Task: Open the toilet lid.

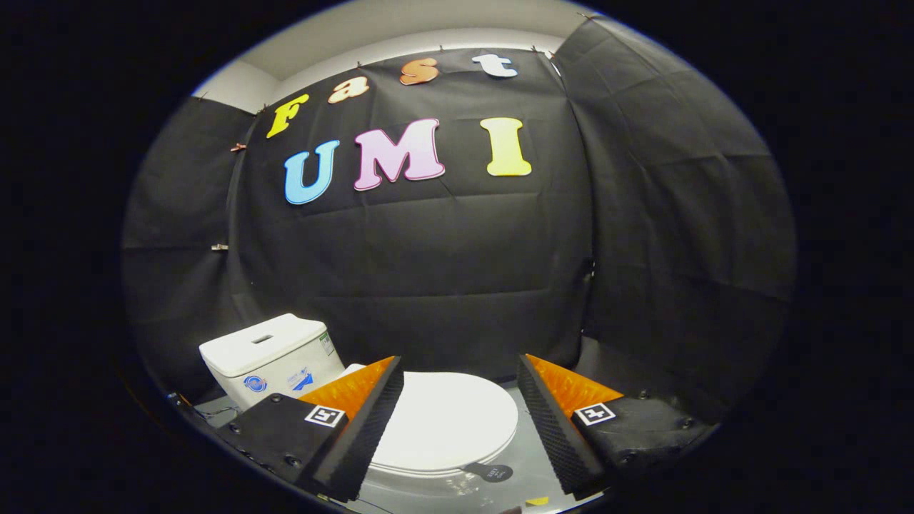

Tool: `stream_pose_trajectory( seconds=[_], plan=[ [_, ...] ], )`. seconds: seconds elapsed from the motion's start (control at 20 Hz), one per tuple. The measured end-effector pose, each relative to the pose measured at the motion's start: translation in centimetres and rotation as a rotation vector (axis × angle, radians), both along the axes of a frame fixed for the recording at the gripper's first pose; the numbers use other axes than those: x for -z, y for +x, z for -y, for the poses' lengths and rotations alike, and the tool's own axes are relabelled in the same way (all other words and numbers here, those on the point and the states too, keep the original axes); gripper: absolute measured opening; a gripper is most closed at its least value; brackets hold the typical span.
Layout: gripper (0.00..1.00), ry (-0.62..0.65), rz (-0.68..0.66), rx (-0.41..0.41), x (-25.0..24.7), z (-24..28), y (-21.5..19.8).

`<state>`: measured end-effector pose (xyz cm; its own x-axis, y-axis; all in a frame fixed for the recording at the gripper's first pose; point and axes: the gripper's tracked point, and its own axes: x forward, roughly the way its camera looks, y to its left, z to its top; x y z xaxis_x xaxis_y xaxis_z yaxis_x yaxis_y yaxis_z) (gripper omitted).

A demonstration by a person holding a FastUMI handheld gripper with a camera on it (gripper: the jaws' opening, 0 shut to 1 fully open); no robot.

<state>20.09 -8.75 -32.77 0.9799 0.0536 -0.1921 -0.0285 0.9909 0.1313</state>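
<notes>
One white tank (268,357) stands far left, then the closed toilet lid (446,421) lies flat, seen between and just beyond the gripper (460,378) fingers, which are spread wide apart, holding nothing, above the grey floor (532,457).

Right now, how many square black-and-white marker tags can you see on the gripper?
2. One marker tag sits on the left finger, the other tag on the right finger. The gripper is open above the closed toilet lid. Others may be hidden.
</notes>
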Motion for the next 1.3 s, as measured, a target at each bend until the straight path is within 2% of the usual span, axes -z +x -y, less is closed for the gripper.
stream_pose_trajectory(
  seconds=[0.2,0.45,0.7,0.85,1.0,1.2,1.25,1.3],
  plan=[
    [0.99,0.128,-0.141,-0.043,5.0,2.4,0.7],
    [0.99,0.316,-0.293,-0.031,11.0,5.6,0.4],
    [0.99,0.517,-0.455,0.024,17.9,8.6,-1.2],
    [0.99,0.714,-0.538,0.072,20.7,8.3,-1.9],
    [0.97,0.832,-0.559,0.088,22.5,7.7,-2.2],
    [0.97,0.911,-0.621,0.087,24.3,5.9,-2.5],
    [0.90,0.921,-0.632,0.096,24.7,6.0,-2.7],
    [0.89,0.934,-0.645,0.095,25.0,5.8,-2.7]
  ],
)
